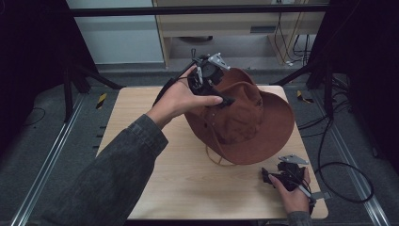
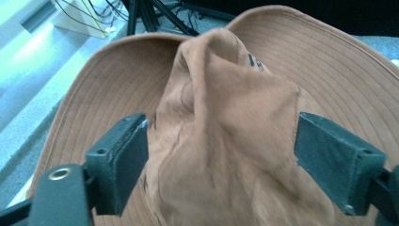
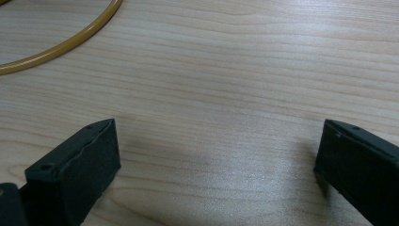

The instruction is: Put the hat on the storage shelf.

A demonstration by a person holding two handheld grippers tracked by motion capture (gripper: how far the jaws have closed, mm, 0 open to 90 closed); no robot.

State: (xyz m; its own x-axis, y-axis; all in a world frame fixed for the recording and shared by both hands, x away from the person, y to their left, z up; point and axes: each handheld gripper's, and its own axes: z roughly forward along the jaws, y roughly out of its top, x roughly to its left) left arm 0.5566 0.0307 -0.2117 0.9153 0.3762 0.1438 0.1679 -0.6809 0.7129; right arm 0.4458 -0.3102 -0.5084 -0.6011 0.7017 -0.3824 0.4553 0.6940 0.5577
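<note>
Brown cloth is what the eye is landing on first: a wide-brimmed hat is sitting on the far right part of the pale wood worktop, brim down and crown crumpled, tilted toward the person's left. Its yellowish cord is looping out onto the wood on the near side.

The left hand-held gripper is hanging over the far left edge of the crown, pointing down and in at it. In the left gripper view its jaws are standing wide apart, one on each side of the soft folded crown, and I cannot tell whether they are touching the cloth; nothing is being pinched. So the crown is lying straight ahead of that gripper, between the jaws, and a squeeze looks like all that a grasp would need.

The right hand-held gripper is resting low near the right front corner, well short of the brim, jaws spread over bare wood. The left is plainly the nearer one to the hat.
</note>
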